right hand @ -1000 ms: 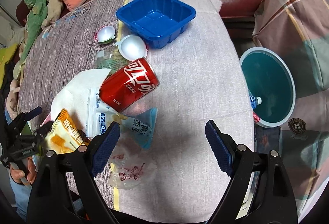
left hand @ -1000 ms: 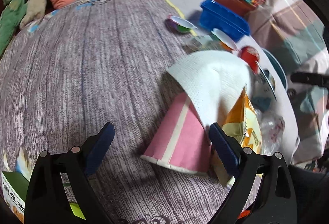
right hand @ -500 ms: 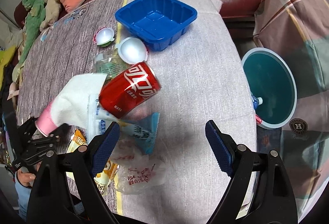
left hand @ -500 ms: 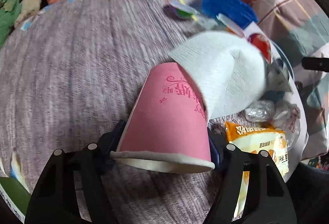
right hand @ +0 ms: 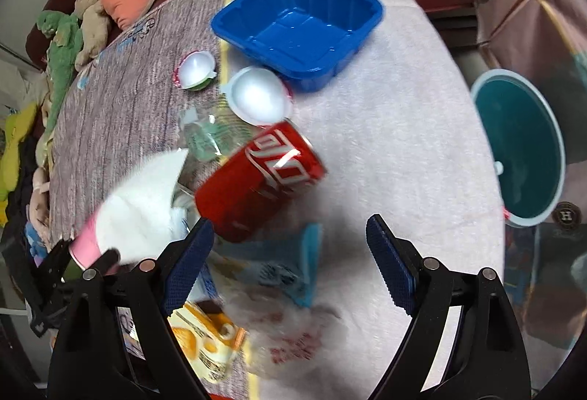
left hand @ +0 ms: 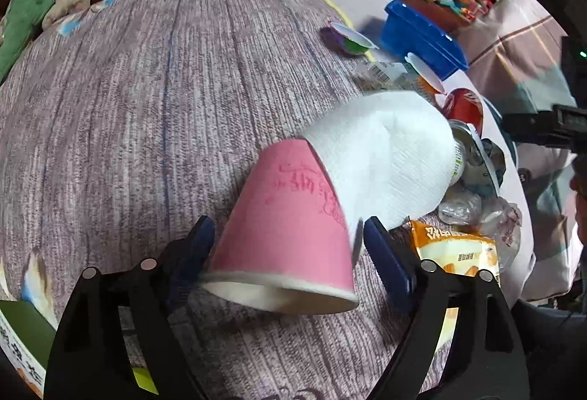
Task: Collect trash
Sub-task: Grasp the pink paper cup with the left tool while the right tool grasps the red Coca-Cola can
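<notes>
Left wrist view: one pink paper cup, one white paper towel draped over its far end, one orange snack bag, one clear crumpled wrapper, one red can, one blue tray and two small white cups. To the left of the cup the purple tablecloth lies open as far as the plush toys on the sofa; the trash crowds the right edge. The left gripper pinches the pink cup near its rim, both blue pads against its sides

Right wrist view: one red can on its side, one blue tray, two white cups, one blue wrapper, one snack bag, and one teal bin on the floor past the table's right edge. Bare cloth lies between the can and that edge. The right gripper hangs spread wide above the wrappers, holding nothing; the pink cup sits far left in the other gripper
</notes>
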Demonstrator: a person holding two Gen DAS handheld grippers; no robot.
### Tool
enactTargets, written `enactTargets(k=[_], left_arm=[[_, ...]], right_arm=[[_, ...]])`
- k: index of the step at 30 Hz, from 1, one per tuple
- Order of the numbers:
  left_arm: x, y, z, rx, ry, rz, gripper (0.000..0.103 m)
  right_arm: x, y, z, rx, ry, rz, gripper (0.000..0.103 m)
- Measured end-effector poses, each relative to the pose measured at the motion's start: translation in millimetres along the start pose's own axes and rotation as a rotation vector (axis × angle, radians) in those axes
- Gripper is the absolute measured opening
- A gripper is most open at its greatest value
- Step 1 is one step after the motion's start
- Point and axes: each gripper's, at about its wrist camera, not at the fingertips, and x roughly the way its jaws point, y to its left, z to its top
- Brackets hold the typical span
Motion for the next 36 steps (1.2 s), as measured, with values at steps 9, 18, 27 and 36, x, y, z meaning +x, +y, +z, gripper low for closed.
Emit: enactTargets(k=[9,18,27,36], left_arm=[[-9,27,10,-0.075,-0.019,-0.020,0.088],[16,15,9,-0.013,0.048,-0.062,0.089],[22,16,2,-0.007,0.058,-0.030,0.065],[-10,39,8,-0.144,-0.040,-0.037,0.064]], right_arm=[[41,17,21,0.043,0.067,0.036,0.081],[59,35,19,-0.023,0.065,0.029,0.074],[56,49,25,-0.121,0.058,0.046,0.058],[58,46,36,-0.108,0.065,0.062,0.059]])
